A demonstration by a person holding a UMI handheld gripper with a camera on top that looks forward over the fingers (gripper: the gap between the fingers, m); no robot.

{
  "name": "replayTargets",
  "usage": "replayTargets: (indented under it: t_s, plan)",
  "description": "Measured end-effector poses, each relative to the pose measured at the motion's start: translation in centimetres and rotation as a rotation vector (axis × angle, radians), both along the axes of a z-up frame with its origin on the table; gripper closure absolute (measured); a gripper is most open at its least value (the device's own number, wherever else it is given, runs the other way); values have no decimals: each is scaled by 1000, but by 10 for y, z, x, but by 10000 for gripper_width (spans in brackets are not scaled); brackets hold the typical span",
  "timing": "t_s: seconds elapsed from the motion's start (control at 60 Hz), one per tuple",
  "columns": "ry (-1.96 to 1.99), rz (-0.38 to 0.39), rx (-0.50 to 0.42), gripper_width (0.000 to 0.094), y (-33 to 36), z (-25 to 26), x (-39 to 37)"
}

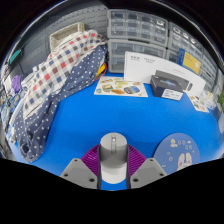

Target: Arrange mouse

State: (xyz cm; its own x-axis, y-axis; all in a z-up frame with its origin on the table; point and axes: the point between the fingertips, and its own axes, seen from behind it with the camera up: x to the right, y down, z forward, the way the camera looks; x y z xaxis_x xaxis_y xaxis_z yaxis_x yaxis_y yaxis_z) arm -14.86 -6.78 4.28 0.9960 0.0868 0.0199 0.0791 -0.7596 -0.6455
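Observation:
A grey and white computer mouse (pixel 113 157) sits between my two fingers, its nose pointing away from me, above the blue table (pixel 90 120). The purple pads (pixel 92 158) press against both of its sides, so my gripper (pixel 113 168) is shut on it. A round-edged mouse mat (pixel 184 154) with pictures on it lies on the table just to the right of my fingers.
A plaid cloth (pixel 55 80) is heaped along the left of the table. A flat printed card (pixel 121 88) lies farther ahead in the middle. A white box (pixel 163 74) and stacked drawer units (pixel 140 25) stand at the back.

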Motion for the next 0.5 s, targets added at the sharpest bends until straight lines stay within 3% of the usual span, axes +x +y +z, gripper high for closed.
replayTargets:
  t_s: [0.15, 0.367, 0.5]
  plan:
    - [26, 50, 103, 595, 12, 71, 6]
    - [-1, 5, 347, 596, 20, 215, 88]
    - [0, -32, 357, 597, 7, 214, 137]
